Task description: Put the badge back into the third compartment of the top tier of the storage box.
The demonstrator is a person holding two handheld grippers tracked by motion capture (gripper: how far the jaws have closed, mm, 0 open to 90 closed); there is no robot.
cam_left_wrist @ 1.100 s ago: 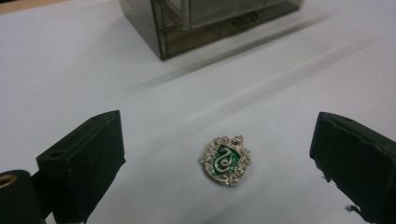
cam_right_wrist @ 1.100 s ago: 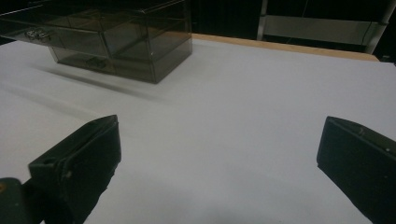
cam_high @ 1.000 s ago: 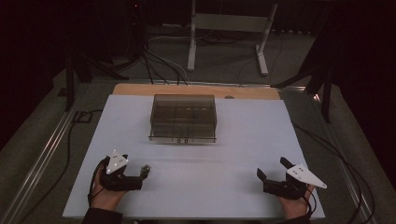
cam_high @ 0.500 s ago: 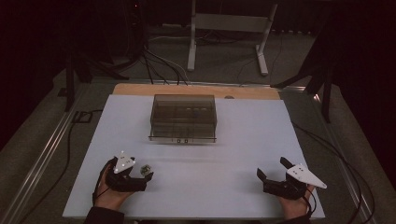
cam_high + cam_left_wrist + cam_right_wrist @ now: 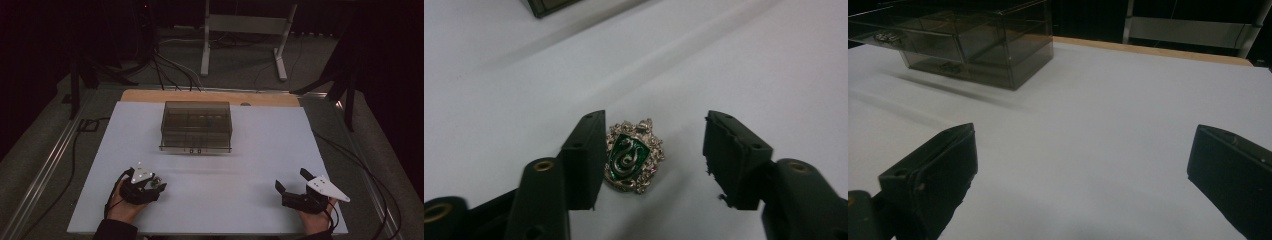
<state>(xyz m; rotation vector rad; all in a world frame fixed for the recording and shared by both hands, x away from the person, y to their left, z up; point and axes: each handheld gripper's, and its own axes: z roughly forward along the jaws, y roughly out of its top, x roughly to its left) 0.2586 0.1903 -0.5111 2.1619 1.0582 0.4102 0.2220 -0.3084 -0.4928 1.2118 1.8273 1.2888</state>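
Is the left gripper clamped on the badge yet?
No: the badge lies beside one of the fingers, with a clear gap to the other.

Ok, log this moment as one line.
left gripper: jaws just closing, green snake badge between, ungripped | right gripper: open, nothing between | drawer box: untouched

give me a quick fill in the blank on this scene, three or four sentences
1. The badge between the left gripper's jaws shows a silver snake on a ____ shield.
2. The badge lies against one jaw, with a gap to the ____ jaw.
3. The right gripper is ____, with nothing between its jaws.
4. The smoky clear box has small ____ in its front.

Missing words: green; other; open; drawers
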